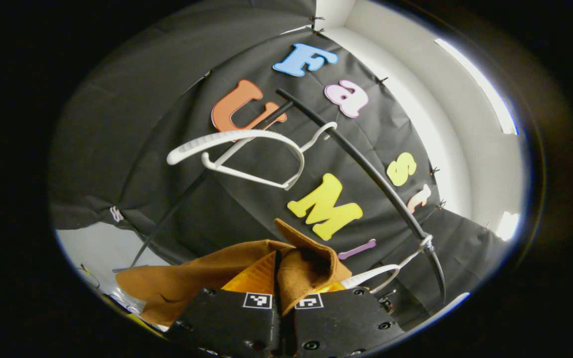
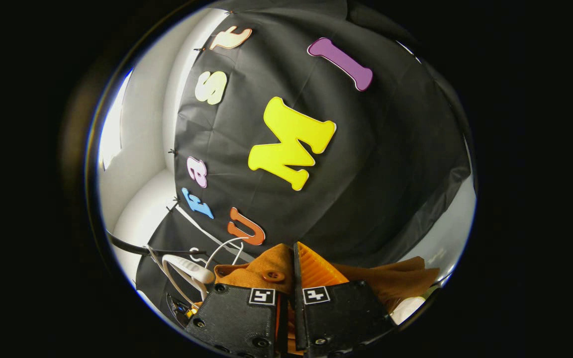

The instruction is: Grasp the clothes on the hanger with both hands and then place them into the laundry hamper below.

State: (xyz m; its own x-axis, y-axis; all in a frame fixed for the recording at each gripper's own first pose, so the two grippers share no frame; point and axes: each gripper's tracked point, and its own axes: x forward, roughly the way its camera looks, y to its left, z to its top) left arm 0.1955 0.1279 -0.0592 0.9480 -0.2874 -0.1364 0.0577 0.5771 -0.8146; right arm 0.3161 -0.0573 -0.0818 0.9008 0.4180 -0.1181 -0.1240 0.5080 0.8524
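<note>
Brown garment [image 1: 192, 281] pinched between the closed fingers of the left gripper [image 1: 277, 278] and, at a buttoned edge, the right gripper [image 2: 294, 271], both pairs clamped on cloth. White hanger [image 1: 246, 154] hangs bare on the black rail [image 1: 366, 169] above.

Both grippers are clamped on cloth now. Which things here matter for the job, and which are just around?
Job:
- brown garment
- left gripper, shut on it
- right gripper, shut on it
- white hanger, now bare

Just around:
- black rail
- second white hanger
</note>
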